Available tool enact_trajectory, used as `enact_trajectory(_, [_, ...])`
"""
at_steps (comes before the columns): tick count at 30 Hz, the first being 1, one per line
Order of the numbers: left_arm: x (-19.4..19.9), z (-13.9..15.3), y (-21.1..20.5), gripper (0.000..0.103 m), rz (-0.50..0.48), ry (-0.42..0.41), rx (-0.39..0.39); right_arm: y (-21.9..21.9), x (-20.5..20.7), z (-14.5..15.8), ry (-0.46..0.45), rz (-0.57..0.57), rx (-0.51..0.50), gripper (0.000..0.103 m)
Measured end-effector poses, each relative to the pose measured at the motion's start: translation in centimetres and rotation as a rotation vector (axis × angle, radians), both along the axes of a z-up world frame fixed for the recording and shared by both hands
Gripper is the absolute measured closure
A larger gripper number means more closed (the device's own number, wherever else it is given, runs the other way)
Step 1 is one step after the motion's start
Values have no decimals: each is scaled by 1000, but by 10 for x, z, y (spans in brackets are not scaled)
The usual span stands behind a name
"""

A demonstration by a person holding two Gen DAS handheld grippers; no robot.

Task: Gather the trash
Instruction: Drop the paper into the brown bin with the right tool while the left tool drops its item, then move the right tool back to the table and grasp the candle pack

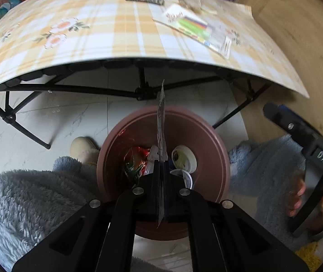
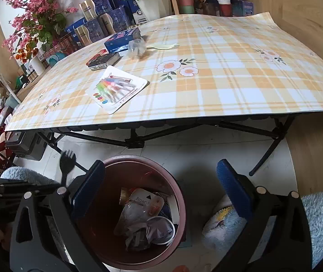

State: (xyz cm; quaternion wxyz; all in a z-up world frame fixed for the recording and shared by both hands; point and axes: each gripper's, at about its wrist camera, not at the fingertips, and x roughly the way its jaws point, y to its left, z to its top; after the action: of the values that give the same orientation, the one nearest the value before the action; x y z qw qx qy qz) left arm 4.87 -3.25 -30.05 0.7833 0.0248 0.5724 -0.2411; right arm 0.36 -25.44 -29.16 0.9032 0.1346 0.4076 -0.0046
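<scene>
The left claw [image 1: 161, 170] is pinching a thin clear plastic wrapper [image 1: 161, 122] edge-on above the round brown plastic bin [image 1: 206, 140] holding trash; the right claw [image 2: 161, 181] is hovering spread wide, empty, over it.

The left gripper [image 1: 161, 170] is clamped on a thin clear wrapper [image 1: 161, 122] seen edge-on, standing toward twelve o'clock above a brown trash bin [image 1: 209, 136]. Inside lie cups [image 1: 184, 158] and a red foil wrapper [image 1: 136, 158]. The checked desk [image 1: 107, 34] spans the top.
</scene>
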Motion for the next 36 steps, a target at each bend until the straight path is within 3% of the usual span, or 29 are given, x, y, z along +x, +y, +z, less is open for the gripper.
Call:
enact_trajectory(3, [2, -4, 0, 98, 6, 8, 12, -3, 1, -1, 8, -2, 17, 6])
enact_trajectory(4, [3, -4, 0, 93, 9, 12, 12, -3, 1, -2, 9, -3, 19, 6])
enact_trajectory(6, [4, -4, 3, 73, 22, 18, 9, -3, 1, -2, 12, -7, 17, 6])
enact_trajectory(7, [4, -3, 6, 58, 37, 14, 3, -2, 1, -2, 12, -8, 17, 6])
enact_trajectory(8, [5, 0, 9, 51, 55, 3, -7, -3, 1, -2, 11, -6, 19, 6])
enact_trajectory(13, [10, 10, 27, 30, 165, -48, -68, -3, -1, 0, -5, -4, 40, 6])
enact_trajectory(17, [6, 25, 34, 12, 233, -141, -53, -6, -3, 2, -25, -19, 59, 6])
enact_trajectory(25, [-5, 54, 43, 8, 292, -295, -60, -1, -5, 8, -70, -9, 71, 6])
enact_trajectory(28, [-14, 71, 50, 8, 331, -422, -87, 0, -7, 12, -101, 1, 104, 6])
enact_trajectory(32, [-19, 82, 53, 8, 352, -491, -123, 4, -6, 15, -96, 24, 105, 6])
enact_trajectory(36, [-22, 88, 46, 8, 316, -539, -133, 8, 10, 17, 14, 62, 58, 6])
